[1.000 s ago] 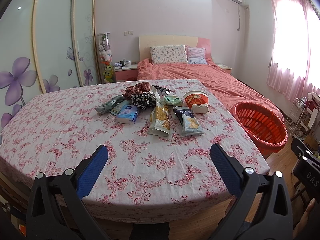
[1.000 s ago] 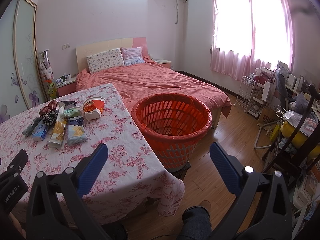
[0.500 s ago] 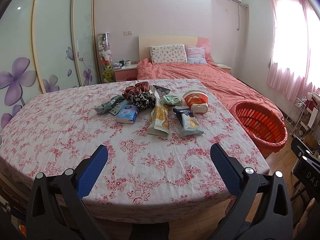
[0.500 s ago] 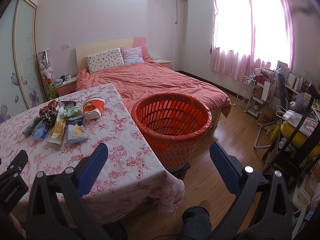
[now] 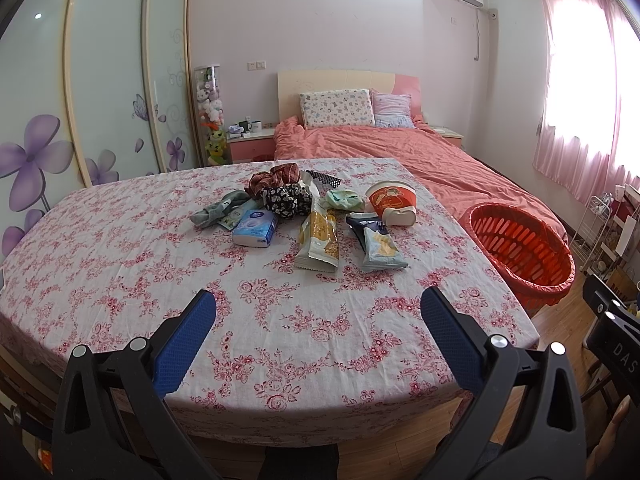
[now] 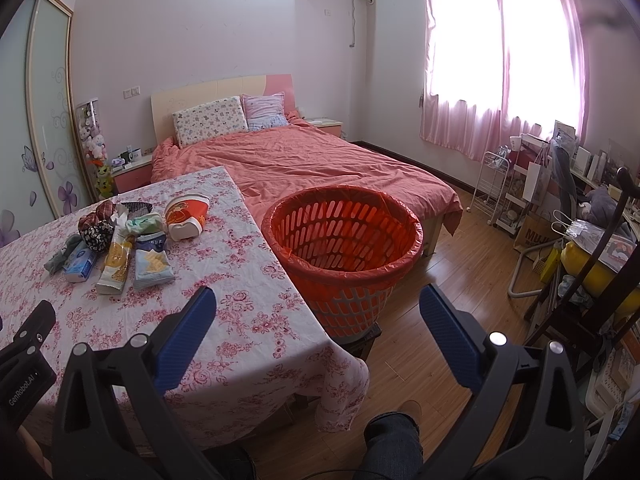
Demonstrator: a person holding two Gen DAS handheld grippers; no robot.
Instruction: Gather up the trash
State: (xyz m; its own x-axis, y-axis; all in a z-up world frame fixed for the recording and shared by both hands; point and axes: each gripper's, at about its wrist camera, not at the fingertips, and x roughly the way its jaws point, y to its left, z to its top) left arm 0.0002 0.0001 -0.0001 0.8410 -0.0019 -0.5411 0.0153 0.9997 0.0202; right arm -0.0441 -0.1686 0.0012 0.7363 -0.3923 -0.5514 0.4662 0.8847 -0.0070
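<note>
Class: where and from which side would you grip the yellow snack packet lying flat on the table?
Probably the near short end of the yellow snack packet. It lies flat, lengthwise towards the open left gripper, with bare tablecloth before that end, while other items crowd its far end.

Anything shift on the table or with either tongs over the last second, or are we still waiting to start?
Nothing visibly changed. Both the left tongs and the right tongs stay open and empty, short of the pile. The snack wrappers, instant noodle cup and tissue pack lie where they were on the table, and the orange basket has not moved.
</note>
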